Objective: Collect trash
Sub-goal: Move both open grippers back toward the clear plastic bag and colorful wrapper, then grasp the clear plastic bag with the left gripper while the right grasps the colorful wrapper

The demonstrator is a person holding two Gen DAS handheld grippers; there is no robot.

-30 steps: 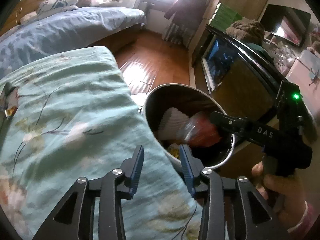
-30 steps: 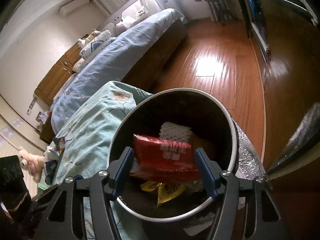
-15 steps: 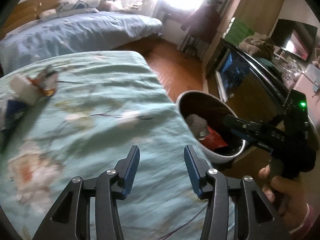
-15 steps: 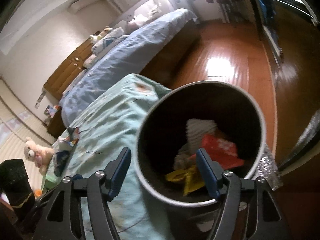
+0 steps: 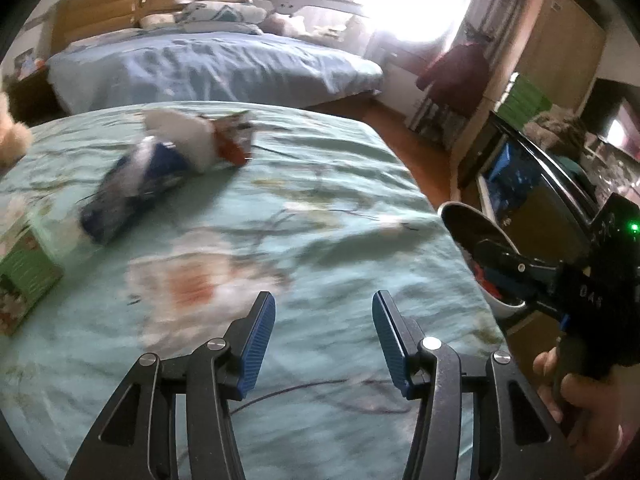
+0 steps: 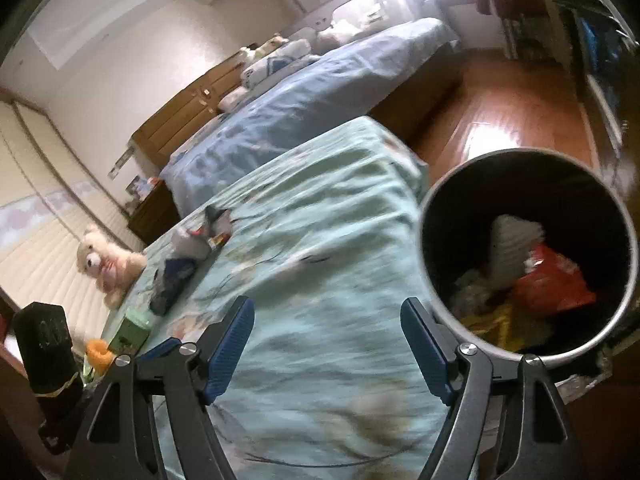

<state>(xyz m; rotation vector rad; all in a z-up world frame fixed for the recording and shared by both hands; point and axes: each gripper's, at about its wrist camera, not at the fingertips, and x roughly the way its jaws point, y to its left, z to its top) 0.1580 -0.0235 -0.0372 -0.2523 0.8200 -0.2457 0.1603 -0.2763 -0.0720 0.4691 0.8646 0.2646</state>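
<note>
Loose trash lies far out on the teal floral bedspread [image 5: 328,184]: a white wrapper [image 5: 180,136], a red-orange wrapper [image 5: 232,144] and a blue packet [image 5: 128,192]. My left gripper [image 5: 323,312] hovers over the bedspread well short of them, jaws opening, nothing between them. The round dark bin [image 6: 520,184] stands at the bed's right edge and holds a red packet [image 6: 548,284], a white foam net [image 6: 512,240] and yellow wrappers. My right gripper [image 6: 328,316] hangs over the bedspread just left of the bin, jaws opening and empty.
A green box [image 5: 28,264], an orange ring [image 6: 98,352] and a plush bear [image 6: 104,264] sit at the bed's left end. A second bed with blue bedding [image 5: 208,68] lies beyond. Wood floor [image 6: 500,112] and a dark cabinet [image 5: 532,200] are to the right.
The right gripper let the red packet go and it now lies in the bin. Both grippers swung left from the bin toward the bed, and both pairs of jaws stand wider.
</note>
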